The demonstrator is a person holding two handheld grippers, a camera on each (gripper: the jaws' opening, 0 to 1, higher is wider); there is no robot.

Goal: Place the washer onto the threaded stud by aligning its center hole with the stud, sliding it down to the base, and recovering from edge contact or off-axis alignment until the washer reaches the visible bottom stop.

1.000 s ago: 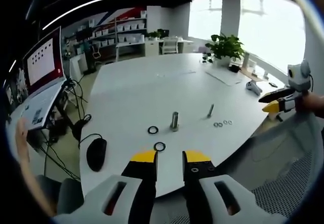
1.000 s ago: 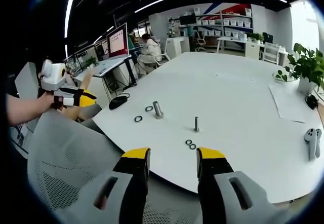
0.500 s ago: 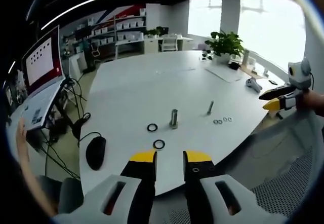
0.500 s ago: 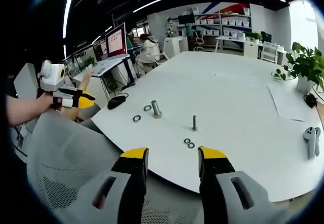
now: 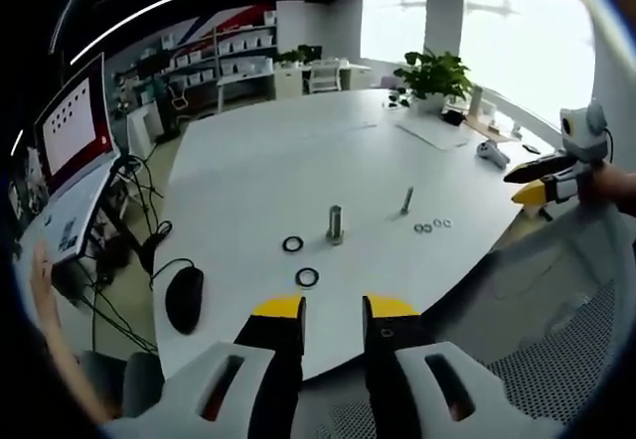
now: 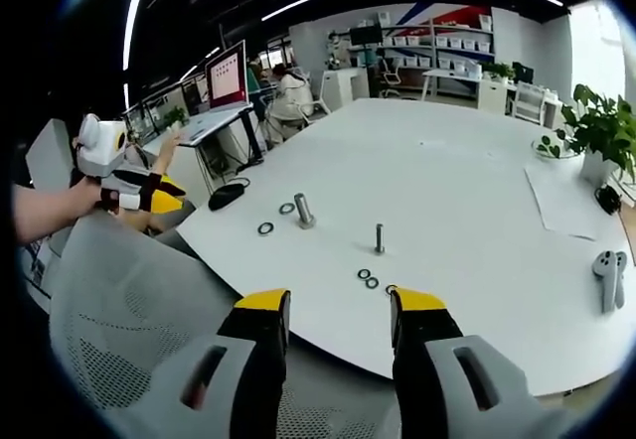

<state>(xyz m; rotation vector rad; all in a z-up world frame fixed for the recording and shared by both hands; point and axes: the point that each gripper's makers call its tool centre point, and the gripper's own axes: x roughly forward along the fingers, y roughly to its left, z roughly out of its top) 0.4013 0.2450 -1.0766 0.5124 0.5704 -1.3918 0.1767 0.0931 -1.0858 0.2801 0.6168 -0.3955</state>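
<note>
Two metal studs stand upright on the white table [image 5: 268, 161]: a thick one [image 5: 335, 224] [image 6: 303, 211] and a thin threaded one [image 5: 406, 200] [image 6: 379, 238]. Two black washers [image 5: 307, 277] [image 6: 265, 228] lie flat by the thick stud. Small washers [image 5: 429, 226] [image 6: 368, 279] lie near the thin stud. My left gripper [image 5: 335, 310] is open and holds nothing, hanging off the table's near edge. My right gripper [image 6: 338, 305] is also open with nothing in it, just short of the small washers. Each gripper appears in the other's view, the right gripper [image 5: 542, 176] and the left gripper [image 6: 134, 191], both hand-held.
A black mouse [image 5: 185, 298] with its cable lies at the table edge. A monitor [image 5: 70, 126] stands beyond it. A potted plant [image 6: 596, 131], a sheet of paper [image 6: 571, 201] and a white controller [image 6: 611, 280] sit at the far side. A grey mesh chair back [image 6: 139, 300] stands before the table.
Both views have shifted a little with the hands. The studs and washers lie where they were. Both grippers stay open.
</note>
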